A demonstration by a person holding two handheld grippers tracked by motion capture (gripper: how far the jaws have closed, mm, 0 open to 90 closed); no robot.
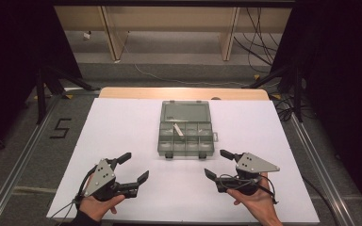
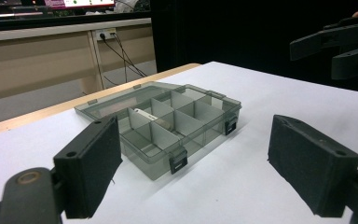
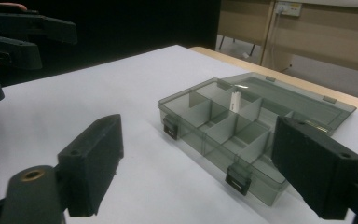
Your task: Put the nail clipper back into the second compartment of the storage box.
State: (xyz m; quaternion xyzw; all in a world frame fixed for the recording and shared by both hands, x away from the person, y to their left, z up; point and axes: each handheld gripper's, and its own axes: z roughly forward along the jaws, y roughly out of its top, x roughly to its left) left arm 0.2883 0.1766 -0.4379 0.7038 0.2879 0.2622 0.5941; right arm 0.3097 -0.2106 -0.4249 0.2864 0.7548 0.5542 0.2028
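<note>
Smoky clear plastic organiser box (image 1: 185, 134), lid open flat, small white piece (image 1: 178, 130) inside, both hand-held grippers wide open, empty

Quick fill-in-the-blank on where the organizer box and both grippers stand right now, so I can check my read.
1. The lid of the organizer box lies ____.
2. The small white piece sits ____ the box.
3. The jaws of the left gripper and the right gripper are both ____.
4. The box rests on the ____ table cover.

Missing words: open; inside; open; white
</note>
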